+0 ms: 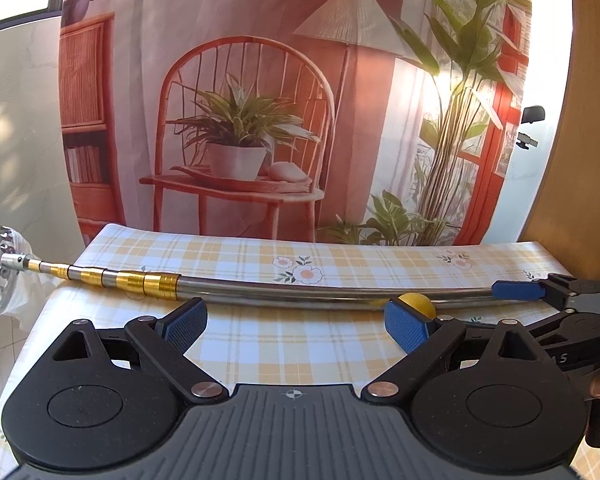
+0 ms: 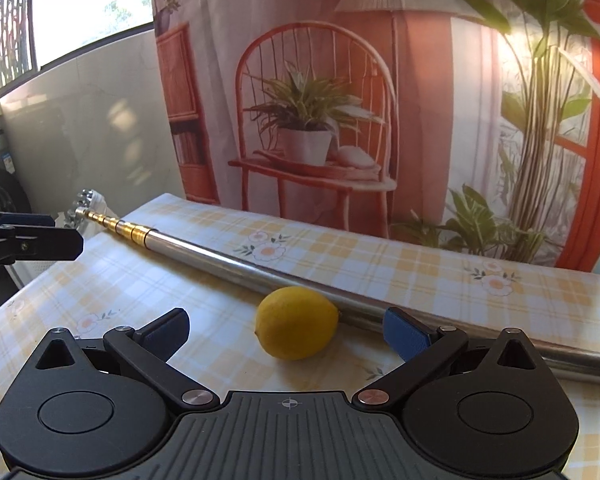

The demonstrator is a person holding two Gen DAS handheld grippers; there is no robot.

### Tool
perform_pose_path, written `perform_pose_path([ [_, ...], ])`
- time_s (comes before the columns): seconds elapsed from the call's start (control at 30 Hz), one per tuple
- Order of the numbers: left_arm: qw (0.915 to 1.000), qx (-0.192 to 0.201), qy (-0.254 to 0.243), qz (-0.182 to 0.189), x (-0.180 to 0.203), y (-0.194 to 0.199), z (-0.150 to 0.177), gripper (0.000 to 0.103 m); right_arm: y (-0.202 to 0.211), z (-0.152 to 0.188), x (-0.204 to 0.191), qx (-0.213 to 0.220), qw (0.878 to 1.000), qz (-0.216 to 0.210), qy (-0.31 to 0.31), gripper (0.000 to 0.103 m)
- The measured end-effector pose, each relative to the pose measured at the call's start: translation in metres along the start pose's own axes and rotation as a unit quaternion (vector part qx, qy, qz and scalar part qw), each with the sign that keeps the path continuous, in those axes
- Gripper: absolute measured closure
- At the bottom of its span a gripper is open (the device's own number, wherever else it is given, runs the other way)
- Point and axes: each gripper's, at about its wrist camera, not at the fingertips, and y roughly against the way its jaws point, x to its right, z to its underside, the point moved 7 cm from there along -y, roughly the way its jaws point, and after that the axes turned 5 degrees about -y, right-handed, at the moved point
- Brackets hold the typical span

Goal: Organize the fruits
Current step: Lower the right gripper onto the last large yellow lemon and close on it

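Lemon (image 2: 297, 322) sits on the checked worktop (image 2: 120, 280), touching the telescopic pole (image 2: 228, 262) at its 1 o'clock. Right tool (image 2: 286, 334) hangs released, fingers straddling the fruit without contact. Left tool (image 1: 294, 326) is also spread wide, holding nothing. Step looks like approach for pickup. Next: advance right tool, clamp across the lemon's middle, avoid the pole.

Checked table (image 2: 420, 272) bears lemon (image 2: 297, 322), seemingly telescopic pole (image 2: 236, 260).
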Motion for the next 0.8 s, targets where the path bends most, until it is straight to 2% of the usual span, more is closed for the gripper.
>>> perform_pose_path([
  [0.13,0.9998,0.004,-0.018,0.002,0.004,-0.008,0.001,0.006,-0.027,0.010,-0.005,-0.048,0.999,-0.015,0.013,0.012],
  [0.3,0.9998,0.003,-0.018,0.011,0.001,-0.017,0.006,0.006,-0.041,0.013,-0.005,-0.064,0.998,-0.013,0.021,0.017],
  [0.43,0.9998,-0.009,-0.008,0.012,-0.005,-0.022,0.013,0.006,-0.039,0.014,0.004,-0.065,0.998,-0.012,-0.004,0.017],
  [0.57,0.9998,-0.014,-0.009,0.012,-0.011,-0.020,0.012,0.006,-0.013,0.011,0.016,-0.042,0.998,-0.016,-0.037,0.017],
  [0.8,0.9998,-0.011,0.005,0.013,-0.020,0.004,-0.002,0.006,0.058,0.003,0.037,0.006,0.997,-0.027,-0.077,0.017],
])
